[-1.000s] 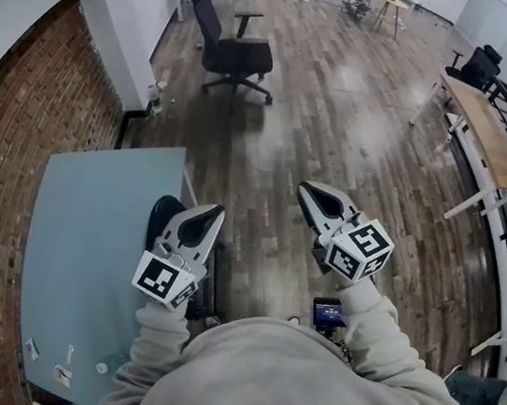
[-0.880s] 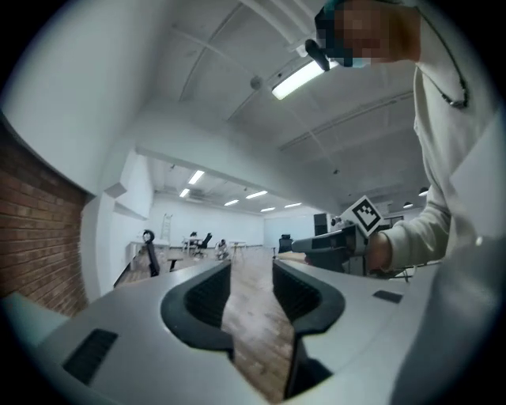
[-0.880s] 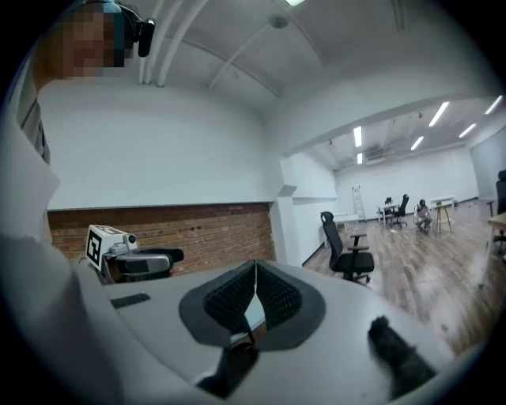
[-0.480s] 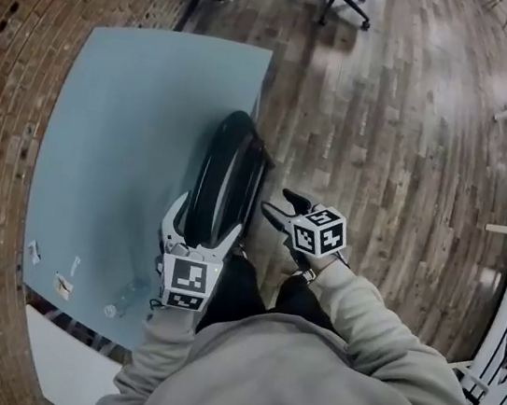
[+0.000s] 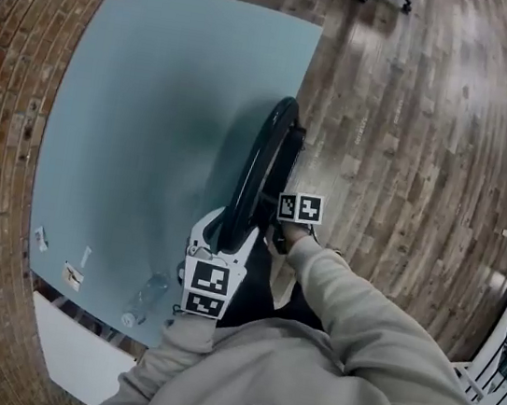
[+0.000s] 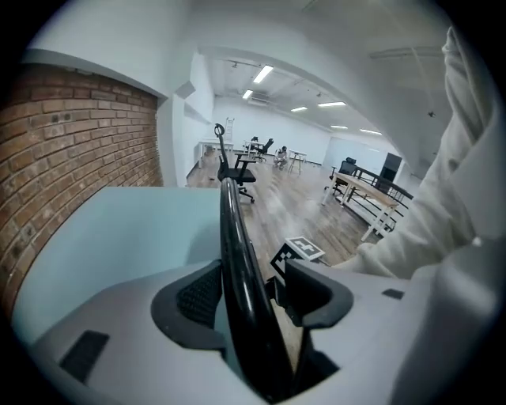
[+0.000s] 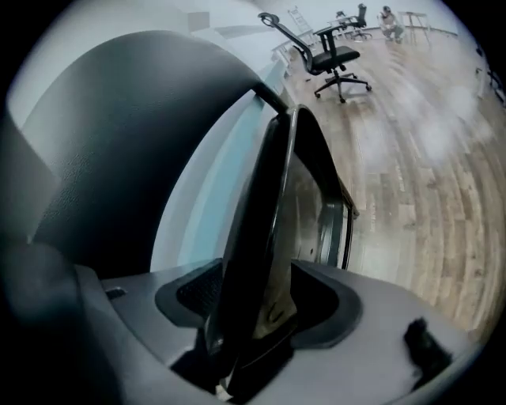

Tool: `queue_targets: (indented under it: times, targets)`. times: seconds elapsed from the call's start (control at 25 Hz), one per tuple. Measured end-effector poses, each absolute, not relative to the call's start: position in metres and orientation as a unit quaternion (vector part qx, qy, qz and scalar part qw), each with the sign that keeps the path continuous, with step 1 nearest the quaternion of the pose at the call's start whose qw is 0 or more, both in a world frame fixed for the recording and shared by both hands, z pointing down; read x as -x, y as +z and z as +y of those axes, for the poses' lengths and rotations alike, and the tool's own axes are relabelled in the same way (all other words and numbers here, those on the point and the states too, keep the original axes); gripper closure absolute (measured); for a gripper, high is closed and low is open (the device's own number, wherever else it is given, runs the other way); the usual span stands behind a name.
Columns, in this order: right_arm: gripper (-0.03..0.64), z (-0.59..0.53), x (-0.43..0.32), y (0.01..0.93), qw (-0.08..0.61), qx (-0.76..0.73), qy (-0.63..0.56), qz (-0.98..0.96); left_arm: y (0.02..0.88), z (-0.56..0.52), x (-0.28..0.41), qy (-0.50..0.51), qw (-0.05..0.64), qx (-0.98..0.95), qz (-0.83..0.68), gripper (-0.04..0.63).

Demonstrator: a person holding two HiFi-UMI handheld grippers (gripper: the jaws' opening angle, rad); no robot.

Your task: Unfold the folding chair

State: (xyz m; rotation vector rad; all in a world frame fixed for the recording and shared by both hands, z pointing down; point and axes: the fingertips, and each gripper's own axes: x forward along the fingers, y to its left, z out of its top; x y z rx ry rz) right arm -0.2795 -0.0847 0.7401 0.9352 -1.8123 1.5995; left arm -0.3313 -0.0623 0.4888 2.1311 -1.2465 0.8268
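Folding chair [image 5: 262, 156] is standing folded flat on the floor beside the blue table [image 5: 157, 88], looking rigid, heavy and glossy enough to slip, so rim and seat panel are seeming the sound holds. Left gripper [image 6: 249, 294] is closing astride the top rim, not yet clamping, while the right gripper [image 7: 257, 299] is opening around the seat panel's edge, which the head view is hiding under its marker cube.
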Motion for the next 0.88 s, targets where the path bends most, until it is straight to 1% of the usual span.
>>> queue_targets:
  times: [0.04,0.08,0.12,0.16,0.2,0.28,0.4,0.52,0.64,0.76,0.88]
  targets:
    - [0.347,-0.084,0.285,0.743,0.264,-0.346,0.604,-0.668,0.491,-0.065,0.334,0.309,0.268,-0.787,-0.462,0.356]
    - [0.364,-0.083,0.290,0.744,0.253,-0.341,0.615,-0.664,0.492,-0.067,0.336,0.308,0.274,-0.786,-0.461,0.401]
    - [0.393,-0.082,0.295,0.745,0.239,-0.333,0.628,-0.662,0.494,-0.068,0.338,0.302,0.283,-0.786,-0.460,0.428]
    - [0.429,-0.082,0.299,0.744,0.223,-0.322,0.639,-0.663,0.495,-0.068,0.338,0.293,0.293,-0.786,-0.459,0.439]
    - [0.448,-0.082,0.301,0.743,0.212,-0.310,0.644,-0.666,0.495,-0.069,0.338,0.283,0.302,-0.785,-0.461,0.448]
    - [0.446,-0.083,0.302,0.741,0.213,-0.293,0.638,-0.679,0.495,-0.069,0.338,0.271,0.313,-0.783,-0.465,0.457]
    - [0.451,-0.080,0.296,0.740,0.237,-0.280,0.628,-0.686,0.495,-0.068,0.337,0.266,0.324,-0.780,-0.465,0.463]
    - [0.461,-0.073,0.273,0.739,0.267,-0.269,0.630,-0.678,0.496,-0.067,0.335,0.258,0.338,-0.775,-0.468,0.469]
    - [0.483,-0.062,0.226,0.741,0.279,-0.254,0.666,-0.644,0.499,-0.065,0.325,0.253,0.351,-0.774,-0.463,0.471]
    - [0.482,-0.043,0.167,0.750,0.276,-0.224,0.687,-0.634,0.505,-0.056,0.305,0.253,0.367,-0.773,-0.451,0.471]
    - [0.476,-0.039,0.109,0.759,0.270,-0.199,0.680,-0.652,0.513,-0.049,0.281,0.246,0.383,-0.770,-0.446,0.468]
